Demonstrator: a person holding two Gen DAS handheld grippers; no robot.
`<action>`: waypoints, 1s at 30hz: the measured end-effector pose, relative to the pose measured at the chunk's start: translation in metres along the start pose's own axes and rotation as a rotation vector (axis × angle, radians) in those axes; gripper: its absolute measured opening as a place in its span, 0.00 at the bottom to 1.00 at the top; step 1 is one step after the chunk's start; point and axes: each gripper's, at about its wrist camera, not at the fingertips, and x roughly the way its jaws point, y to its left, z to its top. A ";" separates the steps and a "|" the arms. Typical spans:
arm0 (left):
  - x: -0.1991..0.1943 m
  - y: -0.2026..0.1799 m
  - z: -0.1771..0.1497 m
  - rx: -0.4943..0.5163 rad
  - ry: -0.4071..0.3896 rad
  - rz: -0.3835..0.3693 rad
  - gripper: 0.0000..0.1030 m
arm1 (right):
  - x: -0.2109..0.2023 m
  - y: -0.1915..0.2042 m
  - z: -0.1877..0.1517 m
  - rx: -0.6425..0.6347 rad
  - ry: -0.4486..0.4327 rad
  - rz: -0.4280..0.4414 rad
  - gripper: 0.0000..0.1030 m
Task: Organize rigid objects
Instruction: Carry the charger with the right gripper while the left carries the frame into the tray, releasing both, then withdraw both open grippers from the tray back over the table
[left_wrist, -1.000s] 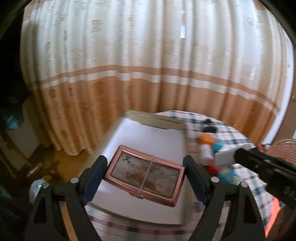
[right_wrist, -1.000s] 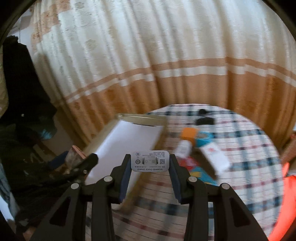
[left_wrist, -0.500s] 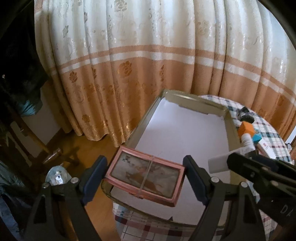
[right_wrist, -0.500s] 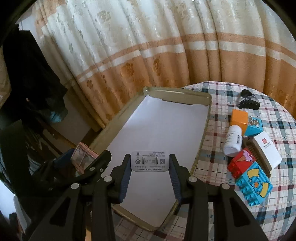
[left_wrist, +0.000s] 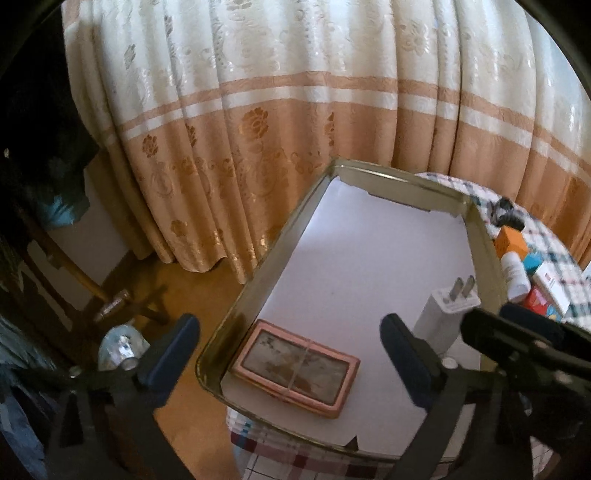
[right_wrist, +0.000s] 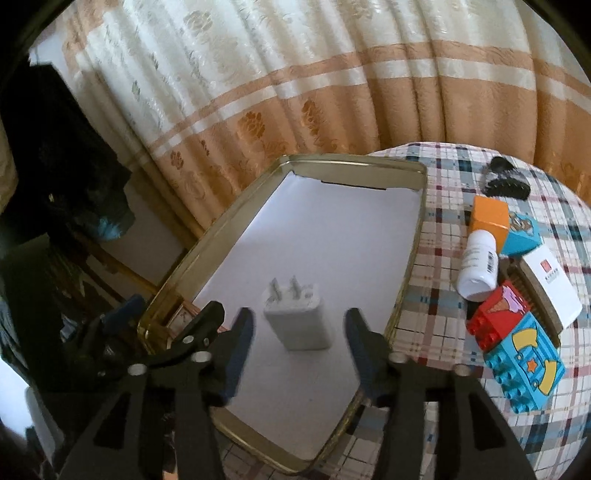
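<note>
Your gold-rimmed tray (left_wrist: 258, 273) holds the pink framed box (left_wrist: 295, 373) at its near left corner and the white charger (right_wrist: 295, 317) to its right. Left gripper (left_wrist: 288, 350) and right gripper (right_wrist: 299, 339) hover spread wide, empty. Toy blocks (right_wrist: 517, 332) sit on the plaid tablecloth (right_wrist: 436, 280); the curtain (right_wrist: 295, 92) hangs behind.

Left tongs (left_wrist: 290, 349) spread wide, empty; right tongs (right_wrist: 299, 341) likewise, side by side.

I can read nothing: the white bottle's (right_wrist: 477, 264) barcode label and white box's (right_wrist: 553, 286) red logo are too small.
</note>
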 end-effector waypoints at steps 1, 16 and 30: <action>-0.002 0.001 0.000 -0.010 -0.008 -0.014 0.99 | -0.007 -0.006 -0.002 0.026 -0.025 0.019 0.64; -0.021 -0.004 -0.015 -0.063 -0.077 0.005 1.00 | -0.056 -0.050 -0.027 0.126 -0.207 -0.139 0.72; -0.022 -0.043 -0.008 0.079 -0.067 0.013 1.00 | -0.071 -0.054 -0.032 0.139 -0.206 -0.166 0.73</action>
